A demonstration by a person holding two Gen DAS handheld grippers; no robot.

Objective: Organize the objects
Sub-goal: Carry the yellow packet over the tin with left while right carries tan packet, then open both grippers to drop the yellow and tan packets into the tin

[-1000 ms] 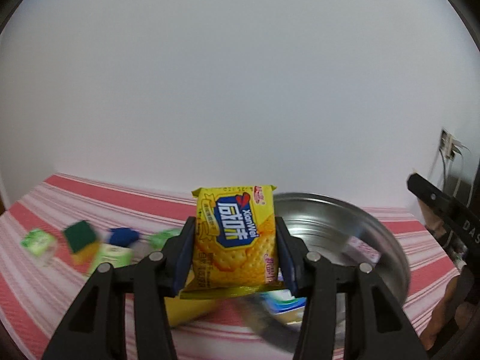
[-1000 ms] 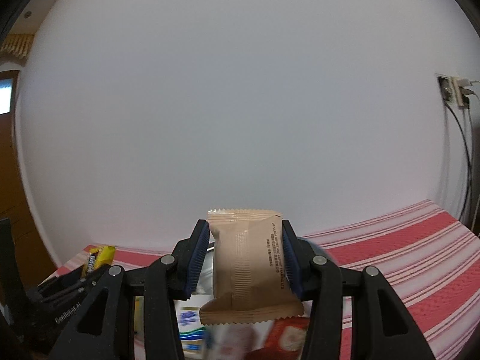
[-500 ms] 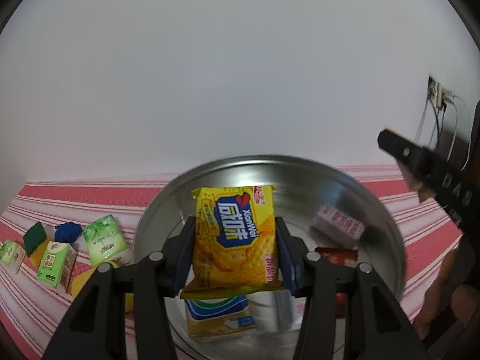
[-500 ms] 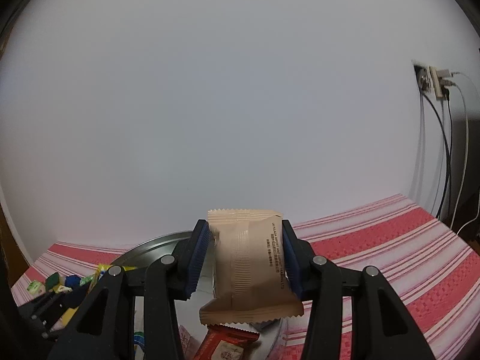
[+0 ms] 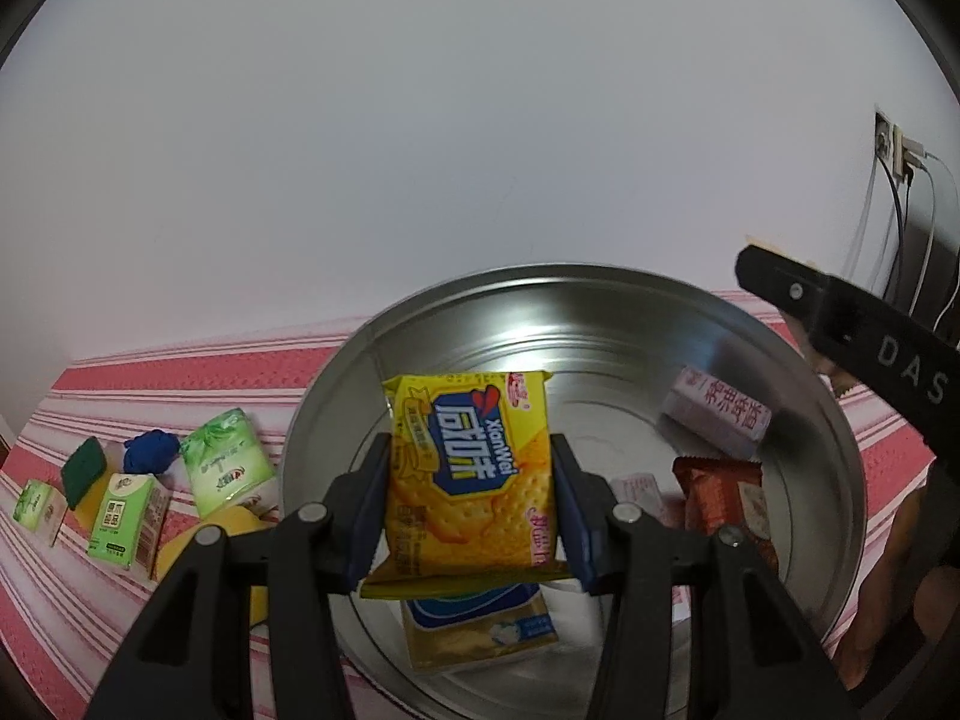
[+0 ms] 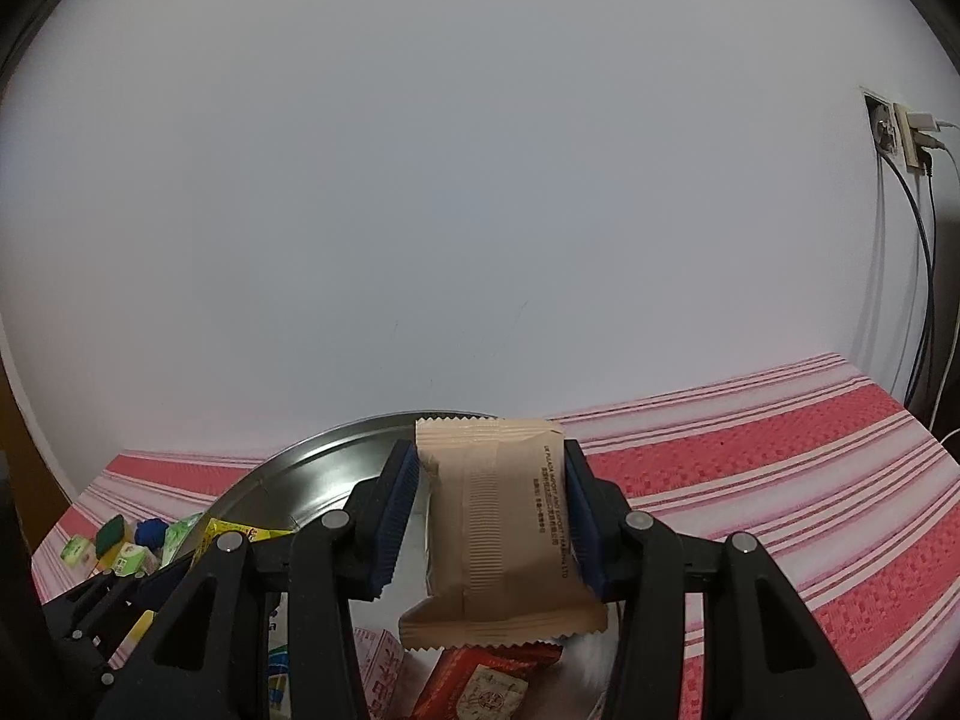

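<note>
**Cracker packet now over the basin, ready to drop**

The yellow cracker packet sits clamped upright between the jaws of our left gripper, and it now hangs above the inside of the metal basin. A second ago the basin lay off to the right of that view with only its near rim ahead of us; half a second ago it had swung under the packet, and now it fills the lower frame. Our right gripper has made the same trip: its jaws are closed on a tan snack packet, and the basin, which barely showed in its view a second ago, now lies beneath it.

We read this as the carry being nearly over for both hands. Already in the basin are a blue-and-yellow packet, a red packet and a pink box. On the striped bench, left of the basin, the green cartons, a green tissue pack, a sponge and a blue ball are still to be sorted.

Letting go of both packets looks like the next step.
</note>
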